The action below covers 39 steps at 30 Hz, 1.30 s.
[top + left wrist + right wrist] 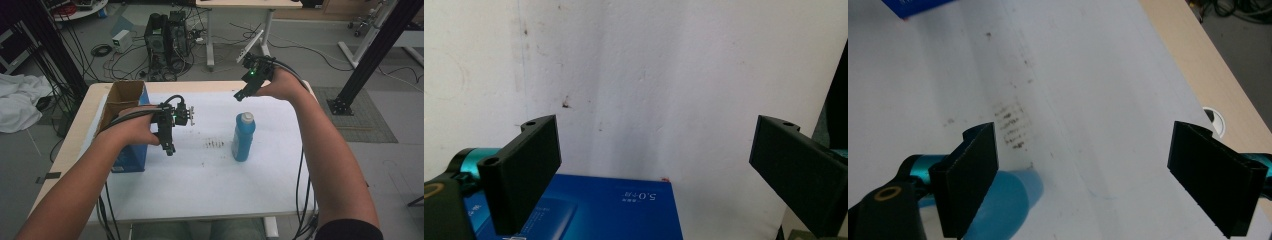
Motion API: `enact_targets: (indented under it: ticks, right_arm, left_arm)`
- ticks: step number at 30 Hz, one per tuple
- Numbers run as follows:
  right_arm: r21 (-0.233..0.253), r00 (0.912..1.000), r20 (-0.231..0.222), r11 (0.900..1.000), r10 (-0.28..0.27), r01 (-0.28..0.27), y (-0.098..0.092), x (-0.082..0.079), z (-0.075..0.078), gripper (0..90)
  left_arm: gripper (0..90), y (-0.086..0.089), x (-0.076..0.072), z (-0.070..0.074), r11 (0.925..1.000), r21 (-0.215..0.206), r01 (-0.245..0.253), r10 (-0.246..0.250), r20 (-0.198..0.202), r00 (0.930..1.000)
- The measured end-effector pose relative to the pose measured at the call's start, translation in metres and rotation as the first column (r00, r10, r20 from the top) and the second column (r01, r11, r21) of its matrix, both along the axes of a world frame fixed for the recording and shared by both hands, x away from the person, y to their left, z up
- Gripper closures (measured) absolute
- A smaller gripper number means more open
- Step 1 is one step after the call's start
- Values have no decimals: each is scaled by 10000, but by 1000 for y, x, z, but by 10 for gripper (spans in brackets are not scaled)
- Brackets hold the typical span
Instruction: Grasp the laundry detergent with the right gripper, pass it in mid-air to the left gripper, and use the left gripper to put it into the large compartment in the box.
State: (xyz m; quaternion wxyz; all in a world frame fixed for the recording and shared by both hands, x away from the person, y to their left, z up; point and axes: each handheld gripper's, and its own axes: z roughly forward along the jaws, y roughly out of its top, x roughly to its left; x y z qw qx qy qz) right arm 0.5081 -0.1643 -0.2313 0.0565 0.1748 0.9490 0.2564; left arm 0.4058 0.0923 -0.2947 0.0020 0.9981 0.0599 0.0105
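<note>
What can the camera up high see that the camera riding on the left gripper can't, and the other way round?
The high view alone takes in the standing blue bottle, the right gripper raised beyond it, both forearms, and the floor's computer and cables. The left gripper view alone gives a close look between the left gripper's wide-open black jaws, with print on the blue box lying just below. Both share that box and the white table cover.

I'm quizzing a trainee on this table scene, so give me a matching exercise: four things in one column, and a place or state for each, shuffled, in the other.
Things:
1. blue bottle
2. open cardboard box
3. left tongs
4. right tongs

Places or states:
A. at the table's left edge
B. open, beyond the bottle toward the far edge
C. upright near the middle of the white sheet
D. open, just beside the box

Pairs: 1-C, 2-A, 3-D, 4-B
</note>
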Motion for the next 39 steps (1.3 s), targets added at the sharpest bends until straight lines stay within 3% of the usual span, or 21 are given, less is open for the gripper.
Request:
enact_targets:
  ticks: [2,5,8,11,17,23,31,39]
  right_arm:
    - [198,10000,6,9998,-18,18,-1,-1,0,119]
    - [976,9999,136,9952,33,-46,-5,-5,-2,119]
    - [1220,9997,245,9925,-77,47,-6,-7,-3,119]
    - [1773,9984,456,9838,-347,261,-12,-10,-3,119]
    - [2387,9949,776,9701,-641,438,-24,-18,-2,119]
    - [2602,9922,952,9641,-808,535,-40,-26,-2,119]
    - [3159,9849,1121,9445,-1317,904,-67,-45,-3,119]
    - [3401,9773,1222,9324,-1732,1227,-85,-60,-9,119]
  left_arm:
    - [62,0,-1,0,10000,-2,6,-6,22,10000]
    - [62,1,-3,-2,10000,-20,7,-7,-25,10000]
    - [62,1,-3,-3,10000,-85,8,-8,-28,10000]
    - [62,2,-5,-5,9999,-124,-33,33,-18,10000]
    - [62,4,-7,-4,9998,-191,-16,15,-44,10000]
    - [62,3,-9,-4,9997,-223,31,-30,25,10000]
    - [62,0,-13,-3,9996,-233,181,-178,110,9998]
    - [62,0,-17,-1,9992,-310,236,-231,154,9996]
